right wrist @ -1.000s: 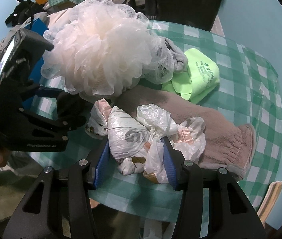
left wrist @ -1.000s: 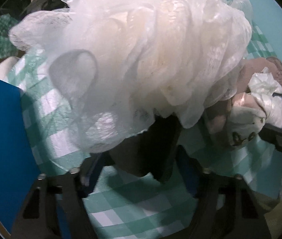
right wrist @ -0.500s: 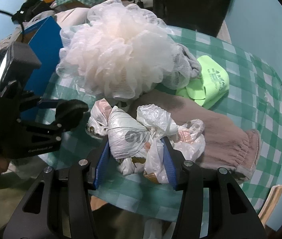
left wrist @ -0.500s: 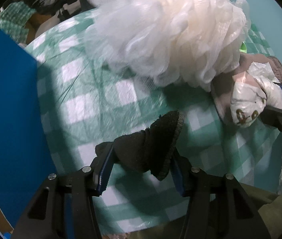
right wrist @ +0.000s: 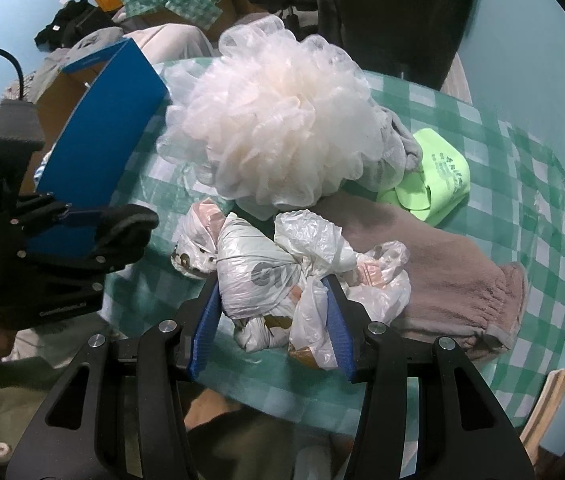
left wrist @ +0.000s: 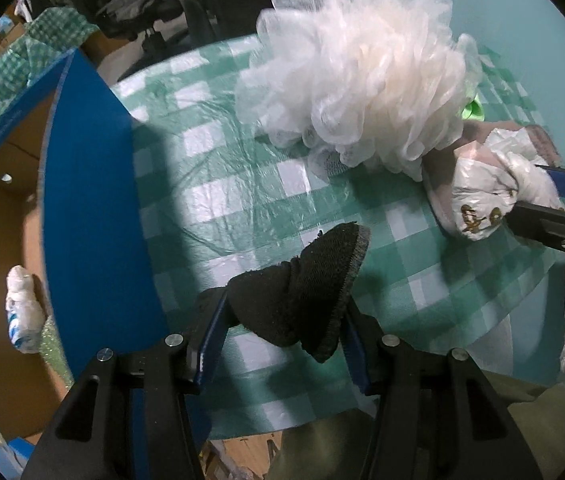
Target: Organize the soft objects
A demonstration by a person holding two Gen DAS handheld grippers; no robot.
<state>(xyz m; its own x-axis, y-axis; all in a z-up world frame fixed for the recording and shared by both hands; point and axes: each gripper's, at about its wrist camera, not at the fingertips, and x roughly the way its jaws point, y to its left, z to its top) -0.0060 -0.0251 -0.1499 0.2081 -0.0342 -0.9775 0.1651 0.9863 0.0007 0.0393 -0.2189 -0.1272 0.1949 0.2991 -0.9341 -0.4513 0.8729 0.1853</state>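
My left gripper (left wrist: pixel 284 312) is shut on a black knitted sock (left wrist: pixel 302 292) and holds it above the near table edge, beside the blue cardboard box (left wrist: pixel 94 216). It also shows in the right wrist view (right wrist: pixel 118 232). My right gripper (right wrist: pixel 272 304) is shut on a knotted bundle of white plastic bags (right wrist: pixel 278 268), also seen in the left wrist view (left wrist: pixel 486 192). A big white mesh bath pouf (right wrist: pixel 278 128) lies on the green checked tablecloth (left wrist: pixel 242 184) behind the bags.
A brown fleece cloth (right wrist: pixel 450 264) lies under and right of the bags. A neon green mask (right wrist: pixel 438 176) and a grey cloth (right wrist: pixel 398 140) sit behind it. The open box holds a white wrapped bundle (left wrist: pixel 22 312). Clothes pile up beyond the table.
My left gripper has pulled the black sock out from under the pouf, back toward the near table edge and left toward the box. The pouf now rests on the table. The right gripper held still.
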